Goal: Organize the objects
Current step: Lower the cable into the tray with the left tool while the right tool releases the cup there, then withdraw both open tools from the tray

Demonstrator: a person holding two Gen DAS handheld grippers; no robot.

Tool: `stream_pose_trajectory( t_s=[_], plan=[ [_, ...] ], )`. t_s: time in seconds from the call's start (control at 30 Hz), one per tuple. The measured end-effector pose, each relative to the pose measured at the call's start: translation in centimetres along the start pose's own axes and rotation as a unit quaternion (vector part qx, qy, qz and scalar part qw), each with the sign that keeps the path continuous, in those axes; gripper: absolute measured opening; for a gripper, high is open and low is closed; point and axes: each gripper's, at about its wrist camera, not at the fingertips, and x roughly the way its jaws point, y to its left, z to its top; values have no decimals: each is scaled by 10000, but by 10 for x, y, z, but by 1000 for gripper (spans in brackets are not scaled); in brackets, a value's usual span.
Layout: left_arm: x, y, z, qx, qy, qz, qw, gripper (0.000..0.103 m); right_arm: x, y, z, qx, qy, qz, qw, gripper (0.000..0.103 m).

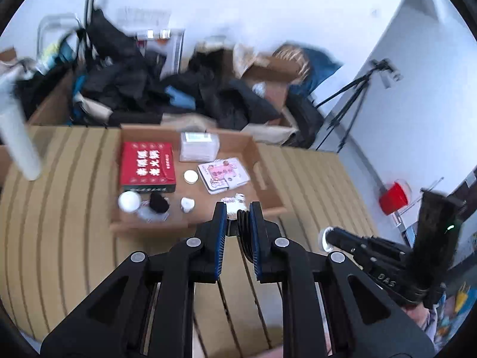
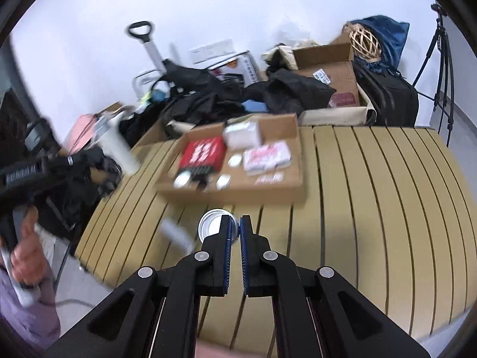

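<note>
Up front in the left wrist view, the left gripper (image 1: 237,211) has its fingers clamped on a coiled black cable (image 1: 245,232), held just over the near edge of the shallow cardboard tray (image 1: 265,179). That tray sits on a slatted tan table (image 2: 372,194) and holds a red box (image 1: 148,164) at its left, a clear plastic box (image 1: 198,146) at the back, a pink-and-white packet (image 1: 223,174) toward the right, a small round white lid (image 1: 190,176) between them, and several small white and black items along the near wall, too blurred to name. The right gripper (image 2: 235,229) hangs over bare slats nearer than the tray, its fingers pinched on the rim of a small clear cup (image 2: 213,228); a blurred white cylinder (image 2: 177,235) shows just left of it. Wide bare slats stretch to the right of the tray as far as the table's right edge. Beyond the far edge, dark clothes (image 2: 208,95), cardboard boxes (image 2: 328,68) and a black suitcase (image 2: 390,98) crowd against the wall, and a tripod (image 2: 441,59) stands in the right corner.
</note>
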Motion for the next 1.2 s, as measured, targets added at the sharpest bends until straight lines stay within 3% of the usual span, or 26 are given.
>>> stream_pose_trajectory(
  t_s=[0.13, 0.23, 0.37, 0.43, 0.53, 0.57, 0.63, 0.7, 0.73, 0.93, 1.0, 1.07, 1.2],
  plan=[
    [112, 12, 22, -219, 654, 186, 9974, 12, 90, -17, 52, 63, 581, -362, 9976, 7],
    [173, 30, 16, -589, 1224, 49, 9907, 12, 145, -29, 60, 35, 984, -696, 9927, 7],
    [197, 30, 8, -330, 1288, 140, 9910, 14, 195, -37, 51, -160, 1377, -986, 9854, 7],
    [193, 25, 8, -92, 1280, 218, 9915, 24, 204, -37, 49, -291, 1471, -994, 9837, 7],
    [168, 22, 12, 175, 1090, 269, 9935, 34, 198, -37, 49, -271, 1411, -959, 9850, 13],
    [157, 22, 14, 226, 1003, 303, 9942, 35, 190, -36, 50, -256, 1345, -929, 9862, 19],
    [130, 22, 20, 307, 817, 399, 9954, 49, 173, -33, 57, -265, 1203, -887, 9884, 32],
    [103, 21, 21, 385, 648, 552, 9956, 50, 150, -29, 65, -248, 1062, -863, 9903, 50],
    [85, 18, 21, 496, 548, 665, 9950, 52, 139, -27, 68, -238, 1002, -836, 9912, 53],
    [-24, 15, -14, 1064, 292, 1319, 9851, 64, 43, -11, 56, -570, 674, -897, 9920, 57],
    [-60, 24, -37, 1170, 234, 1554, 9806, 66, 7, -14, 37, -633, 579, -905, 9922, 64],
    [-99, 32, -61, 1148, 104, 1772, 9774, 68, -27, -20, 14, -605, 520, -923, 9925, 69],
    [-149, 38, -89, 806, -130, 1802, 9802, 77, -66, -19, -21, -507, 402, -899, 9938, 70]
  ],
)
